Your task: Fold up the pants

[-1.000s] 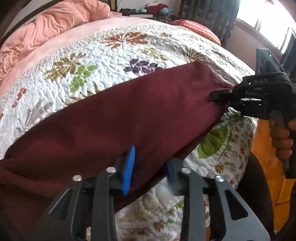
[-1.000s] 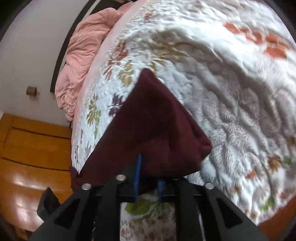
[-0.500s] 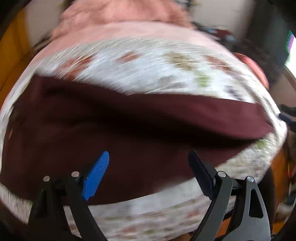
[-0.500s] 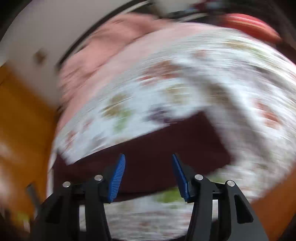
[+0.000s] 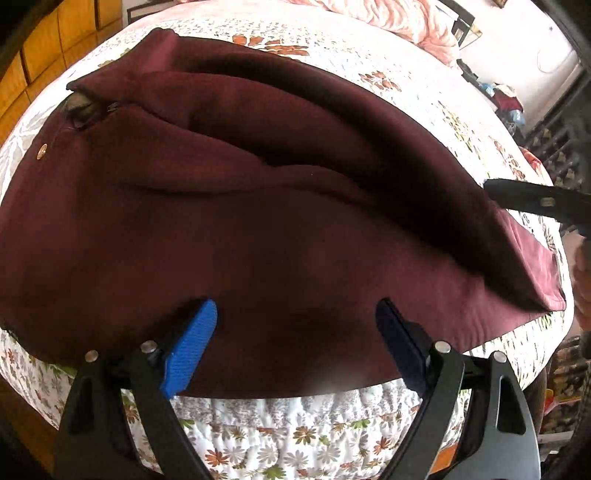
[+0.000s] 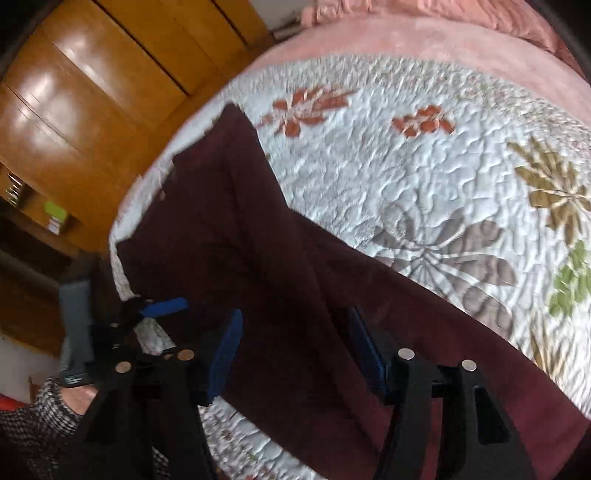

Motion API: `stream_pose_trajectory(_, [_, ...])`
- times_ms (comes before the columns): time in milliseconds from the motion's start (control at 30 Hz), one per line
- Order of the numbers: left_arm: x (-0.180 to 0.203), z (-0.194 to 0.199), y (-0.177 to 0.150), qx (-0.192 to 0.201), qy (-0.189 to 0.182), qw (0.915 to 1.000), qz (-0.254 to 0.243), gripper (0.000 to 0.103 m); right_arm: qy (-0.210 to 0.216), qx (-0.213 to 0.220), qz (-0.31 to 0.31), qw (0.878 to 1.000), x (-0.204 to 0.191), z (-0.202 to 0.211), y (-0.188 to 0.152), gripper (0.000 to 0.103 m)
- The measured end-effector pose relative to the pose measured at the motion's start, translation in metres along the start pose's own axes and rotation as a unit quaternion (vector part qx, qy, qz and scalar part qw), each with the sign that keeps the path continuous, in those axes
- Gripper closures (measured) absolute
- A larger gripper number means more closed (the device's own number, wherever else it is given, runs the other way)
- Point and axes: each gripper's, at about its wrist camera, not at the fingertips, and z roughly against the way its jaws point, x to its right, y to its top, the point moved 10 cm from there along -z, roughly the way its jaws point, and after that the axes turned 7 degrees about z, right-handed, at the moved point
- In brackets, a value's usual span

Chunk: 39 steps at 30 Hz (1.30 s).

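Note:
Dark maroon pants (image 5: 229,206) lie folded lengthwise on a floral quilt (image 5: 424,92), waistband with a metal button at the left, leg hems at the right near the bed edge. My left gripper (image 5: 295,343) is open and empty, its blue pads over the near edge of the pants. My right gripper (image 6: 295,354) is open and empty above the pants (image 6: 258,266); it also shows as a black finger at the right edge of the left wrist view (image 5: 535,201). The left gripper appears in the right wrist view (image 6: 147,317) near the waistband end.
The quilt (image 6: 424,166) covers a bed with a pink blanket (image 6: 443,37) and a pink duvet (image 5: 388,14) at the head. Wooden cabinets (image 6: 92,92) stand beside the bed. Clutter sits by the wall (image 5: 506,99).
Both grippers let go of the pants and opened. The pants now lie flat on the quilt. Both grippers swung to new positions along the near edge.

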Motion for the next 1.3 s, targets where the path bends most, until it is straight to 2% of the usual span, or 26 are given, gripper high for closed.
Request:
stream_pose_trajectory(67, [-0.004,0.004,0.002,0.001,-0.01,0.9999,0.007,0.017,0.001,-0.005,0.0,1.0,-0.002,-0.008,0.003,0.044])
stream_pose_trajectory(100, [-0.004,0.006,0.002,0.001,-0.012,0.9998,0.013,0.017,0.003,-0.001,-0.002,1.0,-0.001,-0.009,0.005,0.051])
stream_pose_trajectory(133, [-0.011,0.011,0.004,0.001,-0.011,0.9997,0.023,0.017,0.006,0.003,-0.003,1.0,-0.002,-0.006,0.006,0.078])
stream_pose_trajectory(167, [-0.017,0.015,0.006,0.002,-0.011,0.9994,0.033,0.017,0.024,0.002,-0.004,1.0,-0.005,-0.005,0.007,0.097])
stream_pose_trajectory(300, [-0.032,0.037,0.022,0.014,-0.018,0.9982,0.055,0.017,0.047,0.008,0.03,0.998,-0.023,0.003,0.002,0.097])
stream_pose_trajectory(500, [-0.019,0.064,0.068,0.021,-0.009,0.9992,0.032,0.015,0.033,0.015,0.091,0.995,-0.054,0.009,-0.021,0.097])
stream_pose_trajectory(567, [-0.015,0.07,0.089,0.018,0.01,0.9995,0.022,0.012,0.02,0.011,0.109,0.994,-0.06,0.004,-0.032,0.098])
stream_pose_trajectory(667, [0.006,0.059,0.125,-0.017,0.071,0.9973,-0.009,0.012,0.015,0.004,0.101,0.995,-0.057,-0.01,-0.041,0.098])
stream_pose_trajectory(700, [0.01,0.054,0.131,-0.03,0.092,0.9952,-0.015,0.012,0.018,0.005,0.092,0.996,-0.055,-0.013,-0.042,0.098])
stream_pose_trajectory(733, [0.005,0.048,0.136,-0.049,0.131,0.99,-0.02,0.011,0.02,0.008,0.084,0.996,-0.053,-0.014,-0.042,0.098])
stream_pose_trajectory(800, [0.002,0.03,0.144,-0.091,0.201,0.9754,-0.009,0.011,0.031,0.016,0.068,0.997,-0.05,-0.013,-0.041,0.098])
stream_pose_trajectory(933, [-0.006,0.009,0.154,-0.146,0.241,0.959,0.033,0.011,0.041,0.024,0.056,0.997,-0.045,-0.012,-0.039,0.098])
stream_pose_trajectory(1033, [-0.017,-0.003,0.159,-0.179,0.285,0.9409,0.037,0.011,0.044,0.028,0.059,0.997,-0.044,-0.011,-0.039,0.098])
stream_pose_trajectory(1100, [-0.014,-0.008,0.158,-0.202,0.272,0.9395,0.052,0.011,0.046,0.029,0.059,0.997,-0.044,-0.011,-0.039,0.098])
stream_pose_trajectory(1167, [-0.006,-0.016,0.155,-0.238,0.24,0.9388,0.067,0.011,0.053,0.033,0.053,0.997,-0.042,-0.012,-0.038,0.098])
stream_pose_trajectory(1233, [0.001,-0.022,0.157,-0.252,0.226,0.9386,0.068,0.011,0.061,0.036,0.046,0.996,-0.04,-0.012,-0.038,0.098])
stream_pose_trajectory(1267, [0.001,-0.026,0.159,-0.257,0.229,0.9365,0.065,0.011,0.065,0.038,0.042,0.996,-0.038,-0.012,-0.038,0.098])
stream_pose_trajectory(1300, [-0.003,-0.031,0.161,-0.263,0.247,0.9305,0.063,0.011,0.066,0.04,0.04,0.996,-0.037,-0.012,-0.039,0.098])
